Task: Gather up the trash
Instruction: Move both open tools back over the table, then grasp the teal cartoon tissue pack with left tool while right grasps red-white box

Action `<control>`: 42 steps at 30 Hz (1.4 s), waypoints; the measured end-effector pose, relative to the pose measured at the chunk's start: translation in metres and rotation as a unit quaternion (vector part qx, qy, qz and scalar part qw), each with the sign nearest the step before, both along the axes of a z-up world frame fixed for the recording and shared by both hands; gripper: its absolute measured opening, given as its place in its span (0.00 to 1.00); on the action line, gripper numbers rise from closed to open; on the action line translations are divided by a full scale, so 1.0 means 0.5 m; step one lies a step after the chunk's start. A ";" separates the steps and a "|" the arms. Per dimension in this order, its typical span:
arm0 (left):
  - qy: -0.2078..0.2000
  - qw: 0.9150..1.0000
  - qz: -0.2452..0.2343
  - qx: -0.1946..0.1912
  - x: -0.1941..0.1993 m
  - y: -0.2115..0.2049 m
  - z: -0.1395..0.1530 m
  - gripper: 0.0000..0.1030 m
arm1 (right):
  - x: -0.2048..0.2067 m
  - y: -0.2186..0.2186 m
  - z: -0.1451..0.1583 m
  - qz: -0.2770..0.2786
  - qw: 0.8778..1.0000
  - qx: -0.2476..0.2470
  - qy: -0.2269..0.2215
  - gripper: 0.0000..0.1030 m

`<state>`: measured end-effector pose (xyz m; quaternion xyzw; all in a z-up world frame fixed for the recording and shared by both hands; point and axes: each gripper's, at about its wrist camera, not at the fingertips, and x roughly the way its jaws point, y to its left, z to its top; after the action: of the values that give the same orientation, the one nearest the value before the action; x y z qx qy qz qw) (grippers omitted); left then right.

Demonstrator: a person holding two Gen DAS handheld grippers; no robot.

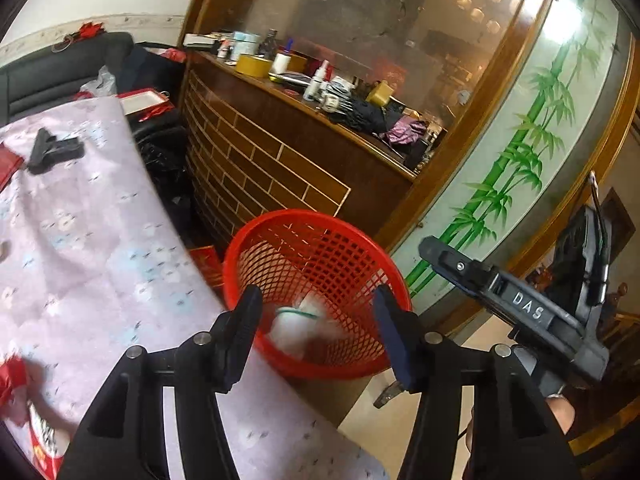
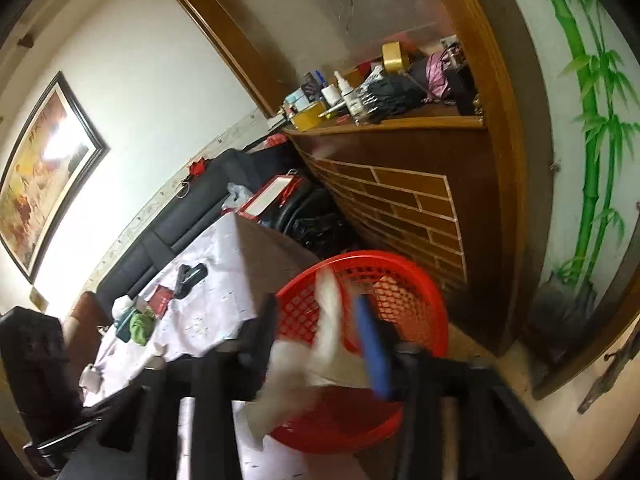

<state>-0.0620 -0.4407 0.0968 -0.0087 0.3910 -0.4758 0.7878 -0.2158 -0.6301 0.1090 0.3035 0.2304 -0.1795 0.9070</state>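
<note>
A red mesh waste basket (image 1: 352, 276) stands on the floor beside the table; it also shows in the right wrist view (image 2: 400, 292). My left gripper (image 1: 316, 320) is open above the basket, and a blurred white wrapper with a green mark (image 1: 298, 322) is inside the basket below it. My right gripper (image 2: 316, 332) is over the basket with crumpled white paper (image 2: 304, 360) between its fingers, blurred by motion. The right gripper's body (image 1: 520, 304) shows at the right of the left wrist view.
A table with a floral cloth (image 1: 80, 248) holds a black clip (image 1: 54, 152), red packets (image 2: 160, 300), a green cloth (image 2: 140, 328) and a red snack packet (image 1: 40, 432). A cluttered wooden counter (image 1: 320, 92) and a bamboo-painted panel (image 1: 520, 152) stand behind.
</note>
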 end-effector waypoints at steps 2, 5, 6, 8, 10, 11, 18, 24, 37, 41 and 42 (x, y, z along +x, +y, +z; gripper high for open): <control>-0.017 1.000 0.026 0.005 -0.013 0.043 0.012 0.66 | -0.011 0.020 0.006 -0.002 1.000 -0.024 0.004 0.50; -0.048 0.997 0.058 0.014 -0.042 0.117 0.023 0.71 | -0.019 0.067 0.018 0.020 0.999 -0.042 -0.001 0.51; -0.055 0.996 0.063 0.018 -0.050 0.138 0.024 0.71 | -0.023 0.082 0.019 0.029 0.999 -0.043 -0.004 0.55; -0.060 0.995 0.072 0.020 -0.064 0.187 0.024 0.71 | -0.021 0.127 0.024 0.056 0.997 -0.044 -0.009 0.59; -0.062 0.994 0.089 0.033 -0.076 0.241 0.019 0.71 | -0.011 0.165 0.022 0.079 0.996 -0.044 -0.007 0.59; -0.060 0.993 0.095 0.033 -0.081 0.269 0.016 0.71 | -0.005 0.181 0.019 0.089 0.995 -0.043 -0.007 0.59; -0.046 0.982 0.177 0.040 -0.093 0.502 -0.011 0.72 | 0.056 0.338 -0.014 0.186 0.982 -0.036 0.021 0.59; 0.018 0.960 0.273 0.056 -0.061 0.692 -0.079 0.74 | 0.090 0.445 -0.040 0.246 0.968 -0.038 0.038 0.61; 0.090 0.950 0.294 0.061 0.026 0.692 -0.169 0.80 | 0.115 0.498 -0.072 0.266 0.961 -0.039 0.067 0.62; 0.074 0.950 0.291 0.084 0.037 0.661 -0.172 0.87 | 0.121 0.496 -0.079 0.262 0.961 -0.040 0.073 0.62; 0.067 0.951 0.289 0.083 0.038 0.655 -0.173 0.87 | 0.122 0.496 -0.081 0.262 0.961 -0.039 0.073 0.62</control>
<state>-0.0430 -0.1130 0.0104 -0.0878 0.4615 -0.1922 0.8616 -0.1546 -0.3821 0.0684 0.1829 0.3609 0.0343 0.9139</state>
